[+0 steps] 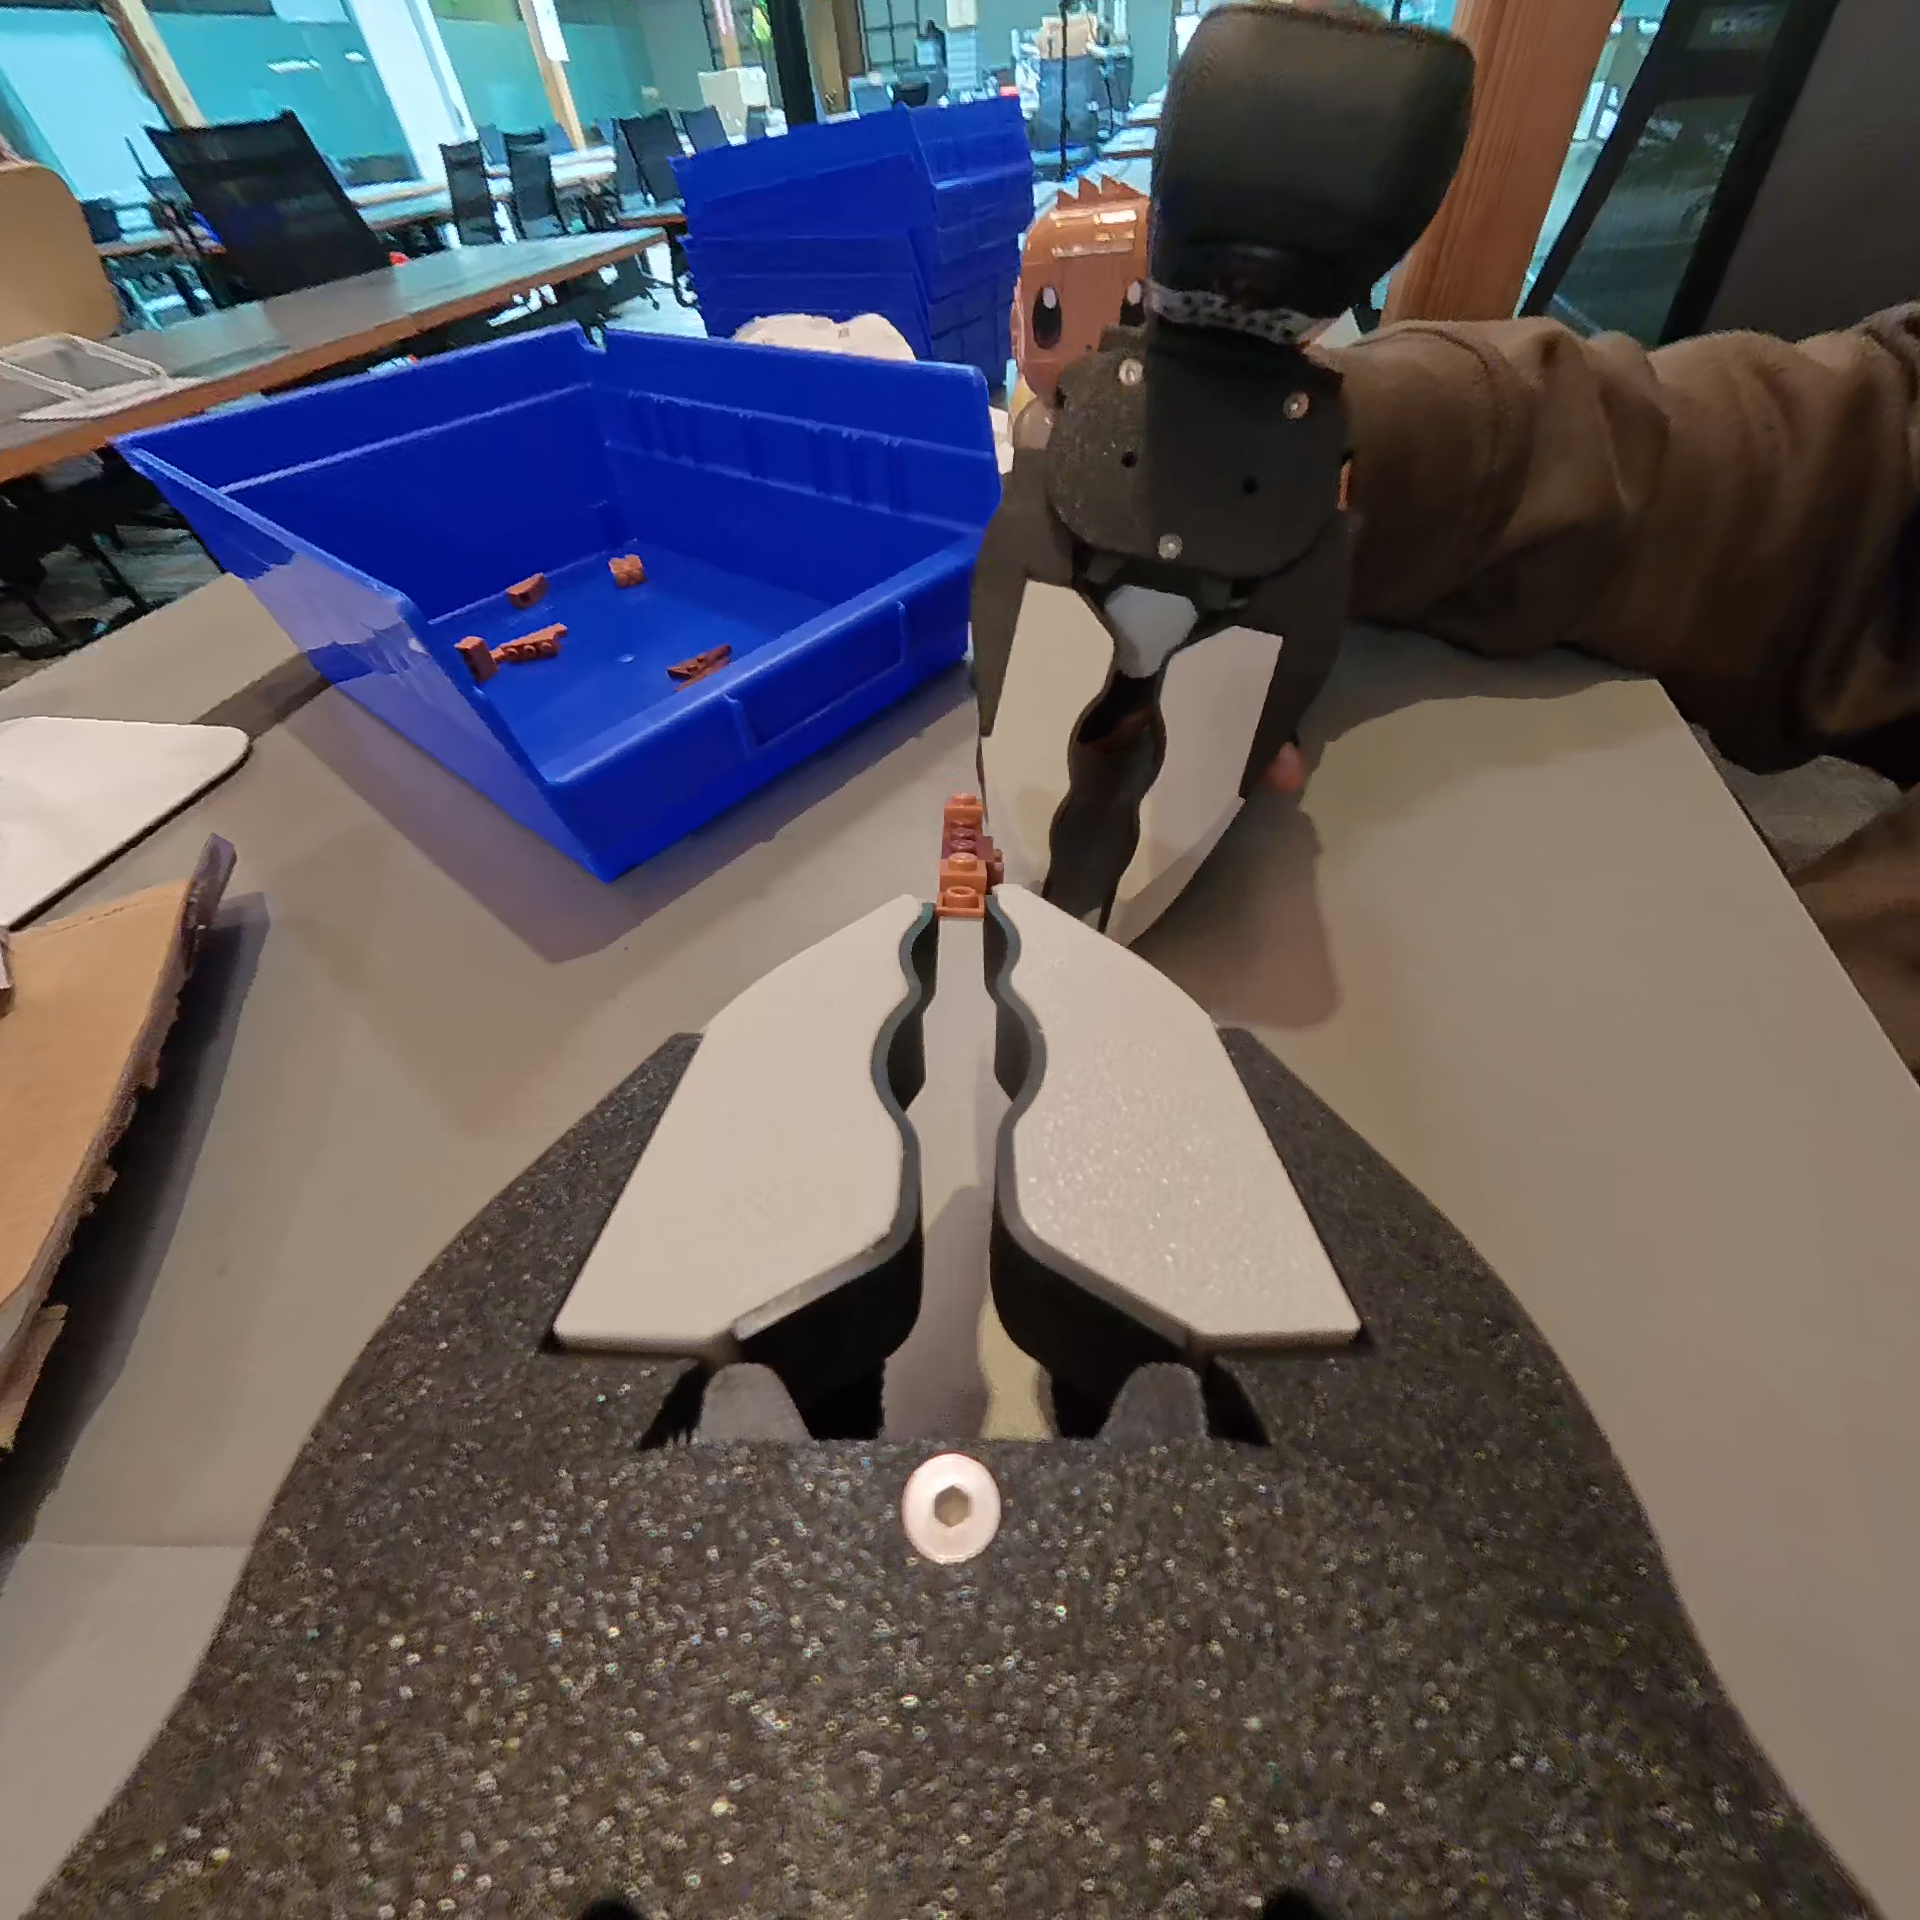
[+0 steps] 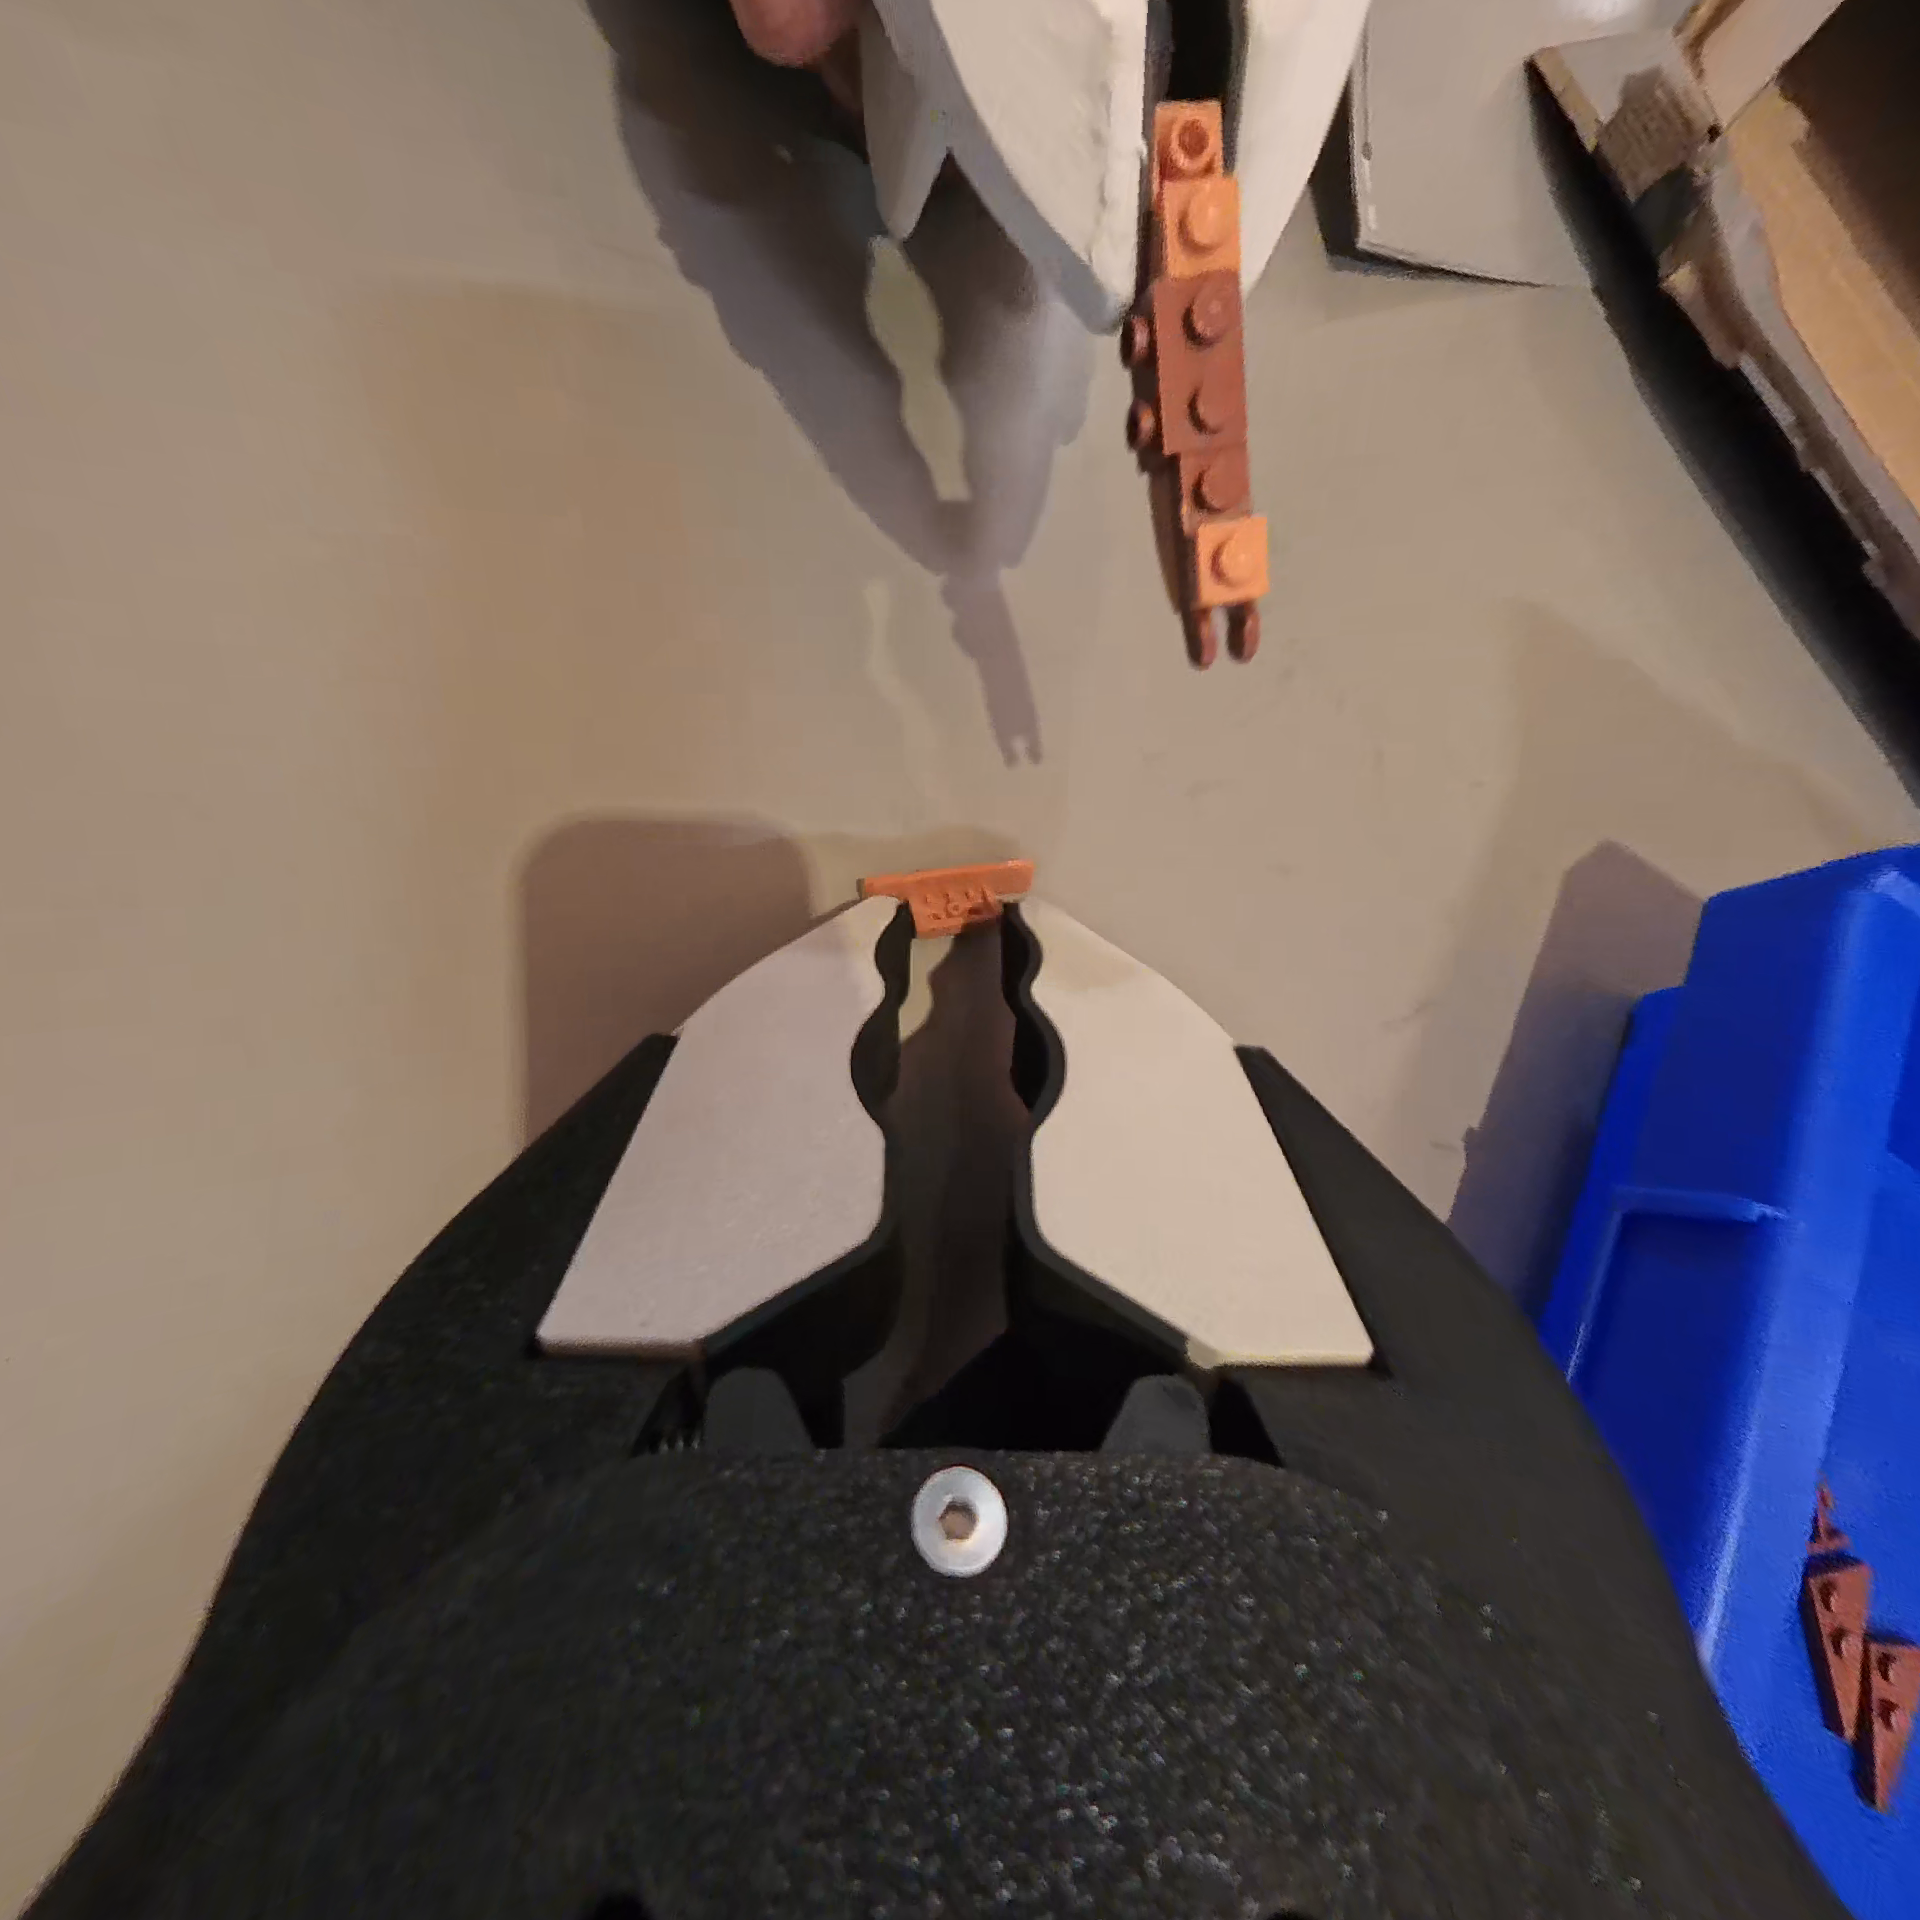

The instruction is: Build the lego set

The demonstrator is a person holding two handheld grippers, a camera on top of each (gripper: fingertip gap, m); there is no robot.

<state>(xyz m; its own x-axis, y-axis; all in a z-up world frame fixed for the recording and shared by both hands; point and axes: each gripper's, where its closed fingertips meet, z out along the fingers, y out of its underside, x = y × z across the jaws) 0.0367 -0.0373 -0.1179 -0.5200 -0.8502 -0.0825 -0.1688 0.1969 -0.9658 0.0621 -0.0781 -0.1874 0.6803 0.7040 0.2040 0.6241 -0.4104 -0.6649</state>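
The blue bin (image 1: 582,582), holding loose brown bricks (image 1: 520,649), sits toward the desk's (image 1: 1455,987) far left corner. The left tool (image 1: 961,902) pinches one end of a brown brick strip (image 1: 964,857), so it juts forward clear of the desk. The right tool (image 2: 951,902) pinches a small orange plate (image 2: 945,881) near the strip's free end.

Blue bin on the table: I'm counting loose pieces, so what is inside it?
Inside the blue bin, five small brown brick pieces lie scattered on its floor. The near front wall hides a strip of floor behind it.
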